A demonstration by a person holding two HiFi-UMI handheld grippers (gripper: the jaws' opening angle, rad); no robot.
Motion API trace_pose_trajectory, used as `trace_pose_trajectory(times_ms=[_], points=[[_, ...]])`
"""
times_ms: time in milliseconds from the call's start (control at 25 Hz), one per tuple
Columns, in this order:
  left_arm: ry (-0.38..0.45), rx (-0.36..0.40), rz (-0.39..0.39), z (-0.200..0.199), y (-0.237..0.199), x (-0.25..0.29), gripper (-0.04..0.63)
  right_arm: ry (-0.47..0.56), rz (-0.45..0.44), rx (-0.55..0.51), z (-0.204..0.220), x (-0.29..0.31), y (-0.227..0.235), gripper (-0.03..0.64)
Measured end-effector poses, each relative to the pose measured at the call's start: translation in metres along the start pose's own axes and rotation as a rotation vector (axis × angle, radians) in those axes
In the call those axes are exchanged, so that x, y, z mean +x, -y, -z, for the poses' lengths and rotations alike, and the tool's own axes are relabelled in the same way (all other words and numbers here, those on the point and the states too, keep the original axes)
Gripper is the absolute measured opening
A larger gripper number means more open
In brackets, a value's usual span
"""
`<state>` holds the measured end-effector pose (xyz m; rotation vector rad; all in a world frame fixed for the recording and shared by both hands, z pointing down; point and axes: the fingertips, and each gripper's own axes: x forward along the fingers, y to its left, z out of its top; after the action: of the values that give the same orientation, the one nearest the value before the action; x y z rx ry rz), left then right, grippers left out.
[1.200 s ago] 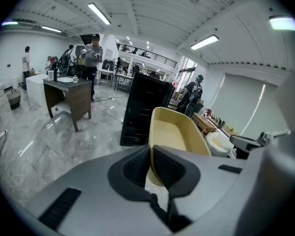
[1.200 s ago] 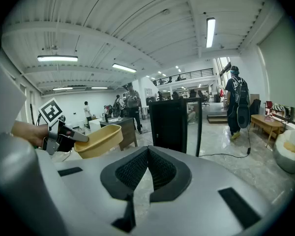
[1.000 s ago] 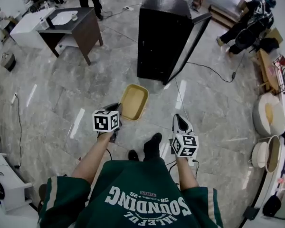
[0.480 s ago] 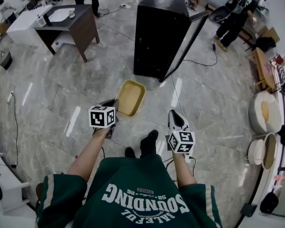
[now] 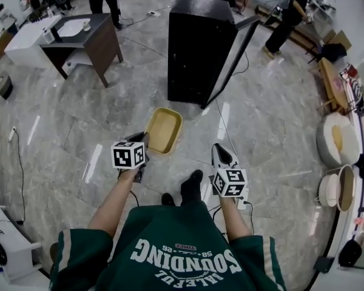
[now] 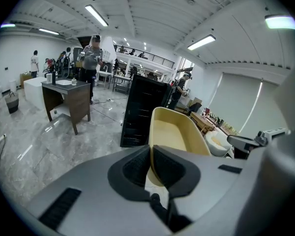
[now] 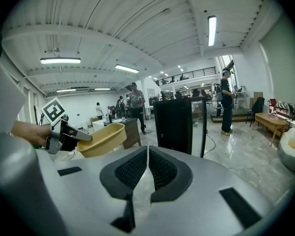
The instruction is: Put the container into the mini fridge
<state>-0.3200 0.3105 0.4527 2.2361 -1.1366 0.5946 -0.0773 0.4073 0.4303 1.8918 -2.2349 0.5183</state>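
Observation:
My left gripper [image 5: 142, 138] is shut on the near rim of a yellow oblong container [image 5: 162, 130], held out level above the floor. In the left gripper view the container [image 6: 174, 132] runs forward from the closed jaws toward the black mini fridge [image 6: 142, 109]. The fridge [image 5: 200, 44] stands upright ahead with its glass door [image 5: 233, 56] swung open to the right. My right gripper [image 5: 218, 155] is shut with nothing in it, held to the right of the container. In the right gripper view the container [image 7: 102, 139] is at the left and the fridge [image 7: 179, 124] is ahead.
A dark wooden desk [image 5: 91, 38] and a white counter [image 5: 27, 38] stand at the far left. A cable [image 5: 230, 132] trails across the marble floor from the fridge. Round tubs [image 5: 340, 141] sit at the right. People [image 5: 285, 17] stand beyond the fridge. My feet [image 5: 191, 187] are below.
The view has moved forward, so the fridge sits a little nearer and more central. The container stays in my left gripper. A person at the far right has straightened up and moved left.

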Motion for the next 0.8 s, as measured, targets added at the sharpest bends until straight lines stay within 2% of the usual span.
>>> trace_pose_trajectory(times_ms=[320,800], points=[[-0.015,0.001,-0.003,0.000,-0.009,-0.002,0.025,0.011,0.018,0.000,-0.003,0.003,-0.004,0.037],[-0.017,0.017,-0.002,-0.015,-0.006,0.015,0.025,0.026,0.047,-0.007,-0.011,0.008,0.014,0.037]])
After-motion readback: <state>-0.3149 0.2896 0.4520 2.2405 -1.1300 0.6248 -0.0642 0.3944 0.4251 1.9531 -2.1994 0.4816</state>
